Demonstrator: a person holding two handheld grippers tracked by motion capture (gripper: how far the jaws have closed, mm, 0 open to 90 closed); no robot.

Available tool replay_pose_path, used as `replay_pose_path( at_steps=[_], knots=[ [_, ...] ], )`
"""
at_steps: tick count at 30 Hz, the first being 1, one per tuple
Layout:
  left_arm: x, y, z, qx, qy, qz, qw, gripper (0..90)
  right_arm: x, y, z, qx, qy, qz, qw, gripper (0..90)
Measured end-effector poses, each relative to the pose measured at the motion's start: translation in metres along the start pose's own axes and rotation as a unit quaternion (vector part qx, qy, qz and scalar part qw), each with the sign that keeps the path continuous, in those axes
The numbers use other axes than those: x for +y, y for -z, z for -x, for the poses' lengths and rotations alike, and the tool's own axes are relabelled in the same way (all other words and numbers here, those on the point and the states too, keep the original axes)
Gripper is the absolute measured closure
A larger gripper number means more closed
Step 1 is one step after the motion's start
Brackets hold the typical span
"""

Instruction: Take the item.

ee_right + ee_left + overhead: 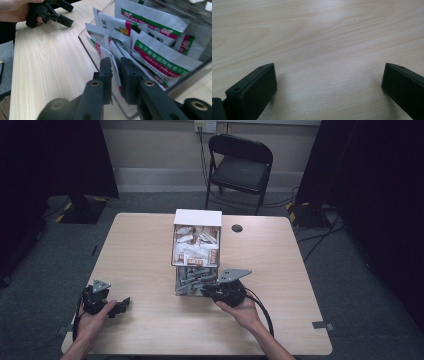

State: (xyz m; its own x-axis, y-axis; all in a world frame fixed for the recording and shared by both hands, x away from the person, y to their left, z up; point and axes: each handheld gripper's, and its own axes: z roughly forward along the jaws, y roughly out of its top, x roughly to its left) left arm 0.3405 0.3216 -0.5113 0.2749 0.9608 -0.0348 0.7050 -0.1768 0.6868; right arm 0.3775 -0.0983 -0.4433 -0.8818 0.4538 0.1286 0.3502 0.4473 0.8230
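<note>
Your right gripper [115, 75] reaches into the near compartment of the clear acrylic two-compartment box [196, 251] at the middle of the pale wooden table [145, 320], because the white sachets with green and red bands [160, 60] stand packed on edge there, leaning against the transparent front wall; you come in low over that wall so the jaws can straddle one packet; they stand nearly together, pinching the edge of a single front sachet [115, 58]; your left gripper [119, 307] rests well apart on the bare tabletop, out of the way, its jaws spread wide and holding nothing.
</note>
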Motion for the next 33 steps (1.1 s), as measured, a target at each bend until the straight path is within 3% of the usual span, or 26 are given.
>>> replay_pose_path(
  at_steps=[17, 33],
  knots=[
    [0.0, 0.0, 0.0, 0.0, 0.0, 0.0, 1.0, 0.0, -0.0016, -0.0033, 0.0028, 0.001, 0.014, 0.0, 0.9999, 88.4],
    [-0.0001, -0.0001, 0.0, 0.0, 0.0, 0.001, 1.0, 0.0, 0.0017, 0.0022, 0.0002, 0.005, 0.017, 0.013, 0.9998, 89.0]
  ],
)
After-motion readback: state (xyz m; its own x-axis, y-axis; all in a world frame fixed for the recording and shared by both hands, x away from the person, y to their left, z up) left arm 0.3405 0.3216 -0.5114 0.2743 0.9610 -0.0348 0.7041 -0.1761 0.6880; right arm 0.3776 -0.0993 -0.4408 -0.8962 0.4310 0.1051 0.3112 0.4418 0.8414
